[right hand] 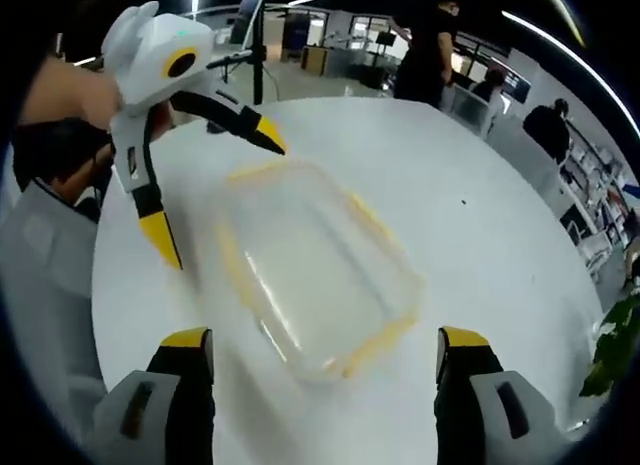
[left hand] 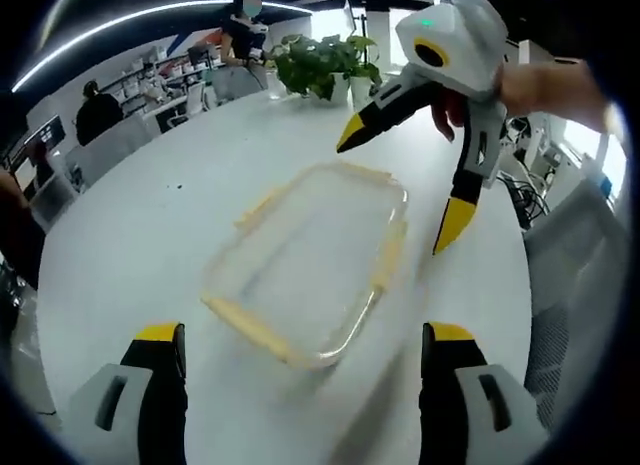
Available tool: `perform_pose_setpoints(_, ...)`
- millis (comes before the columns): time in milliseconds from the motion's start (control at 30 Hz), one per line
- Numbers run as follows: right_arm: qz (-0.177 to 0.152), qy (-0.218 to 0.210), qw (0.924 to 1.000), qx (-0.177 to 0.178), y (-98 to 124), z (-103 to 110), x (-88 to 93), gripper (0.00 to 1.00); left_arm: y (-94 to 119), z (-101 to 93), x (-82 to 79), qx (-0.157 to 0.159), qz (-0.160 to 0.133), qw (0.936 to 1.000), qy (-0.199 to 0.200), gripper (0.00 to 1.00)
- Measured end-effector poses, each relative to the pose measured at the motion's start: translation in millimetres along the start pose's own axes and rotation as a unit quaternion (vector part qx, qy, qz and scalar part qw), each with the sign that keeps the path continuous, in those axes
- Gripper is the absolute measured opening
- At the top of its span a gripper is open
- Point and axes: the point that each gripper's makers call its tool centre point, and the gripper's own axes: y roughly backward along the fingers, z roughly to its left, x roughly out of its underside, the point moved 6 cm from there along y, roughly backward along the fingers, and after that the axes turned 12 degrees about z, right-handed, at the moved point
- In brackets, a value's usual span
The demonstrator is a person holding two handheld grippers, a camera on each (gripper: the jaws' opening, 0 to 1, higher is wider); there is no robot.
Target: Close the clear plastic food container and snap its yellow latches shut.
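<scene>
Lying on desk (left hand: 150,235) ahead of both wide-open, empty hand-held grippers (left hand: 305,350) (right hand: 325,355): container (left hand: 310,260), lid apparently seated; latch state blurred, snapping judged remaining.

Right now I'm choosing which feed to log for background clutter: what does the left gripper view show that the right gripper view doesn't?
Left gripper view alone: a leafy potted plant at the far edge of the table, with desks and seated people behind it.

Right gripper view alone: a dark pole beyond the table and a standing person in black.

Both: the clear container with yellow latches on the white round table, each view's own open jaws at the bottom, and the other gripper, right and left, hovering open above it.
</scene>
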Motion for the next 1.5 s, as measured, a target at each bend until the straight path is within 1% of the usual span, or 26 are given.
perform_pose_setpoints(100, 0.002, -0.006, 1.0, -0.001, 0.8, 4.4, 4.2, 0.93, 3.1, -2.5, 3.1, 0.002, -0.007, 0.9999, 0.015, 0.99)
perform_pose_setpoints(167, -0.001, -0.018, 0.9998, -0.006, 0.9, 7.7, 7.0, 0.93, 4.4, -2.9, 6.1, 0.001, -0.008, 0.9997, 0.023, 0.99)
perform_pose_setpoints(300, 0.0, -0.025, 0.9997, -0.003, 1.0, 12.9, 11.9, 0.93, 8.1, -4.5, 11.8, -0.002, -0.011, 0.9993, 0.036, 0.99)
perform_pose_setpoints(467, -0.002, -0.034, 0.9994, -0.002, 1.8, 19.1, 15.8, 0.93, 9.8, -6.0, 16.8, -0.003, -0.012, 0.999, 0.044, 0.99)
perform_pose_setpoints(567, -0.005, -0.043, 0.999, 0.0, 3.2, 21.5, 17.8, 0.93, 13.8, -7.4, 17.8, -0.008, -0.018, 0.9987, 0.047, 0.99)
perform_pose_setpoints(667, -0.005, -0.045, 0.999, 0.002, 5.0, 25.5, 19.8, 0.93, 16.4, -9.3, 20.3, -0.008, -0.023, 0.998, 0.058, 0.99)
perform_pose_setpoints(867, -0.019, -0.056, 0.9982, 0.014, 10.7, 31.9, 25.0, 0.93, 21.8, -18.6, 26.1, -0.01, -0.03, 0.998, 0.054, 0.99)
perform_pose_setpoints(933, -0.017, -0.059, 0.998, 0.015, 10.5, 35.0, 28.9, 0.93, 23.8, -21.6, 30.3, -0.012, -0.03, 0.9981, 0.052, 0.99)
perform_pose_setpoints(967, -0.019, -0.059, 0.998, 0.015, 11.6, 36.2, 30.0, 0.93, 25.2, -23.5, 33.9, -0.015, -0.026, 0.9986, 0.043, 0.99)
perform_pose_setpoints(1000, -0.026, -0.06, 0.9977, 0.019, 13.1, 37.3, 30.2, 0.93, 26.3, -24.5, 35.9, -0.017, -0.026, 0.9986, 0.043, 0.99)
perform_pose_setpoints(1067, -0.028, -0.064, 0.9973, 0.022, 14.1, 40.1, 32.4, 0.93, 29.1, -25.5, 40.6, -0.014, -0.031, 0.9979, 0.055, 0.99)
perform_pose_setpoints(1200, -0.035, -0.069, 0.9966, 0.028, 17.6, 44.8, 34.7, 0.93, 31.6, -28.1, 46.1, -0.018, -0.035, 0.9969, 0.067, 0.99)
perform_pose_setpoints(1367, -0.045, -0.073, 0.9956, 0.037, 23.5, 48.1, 37.0, 0.93, 36.6, -33.2, 48.3, -0.019, -0.045, 0.9955, 0.082, 0.99)
perform_pose_setpoints(1500, -0.047, -0.077, 0.9951, 0.041, 27.1, 51.6, 41.9, 0.93, 41.3, -38.8, 51.8, -0.027, -0.051, 0.9956, 0.073, 0.99)
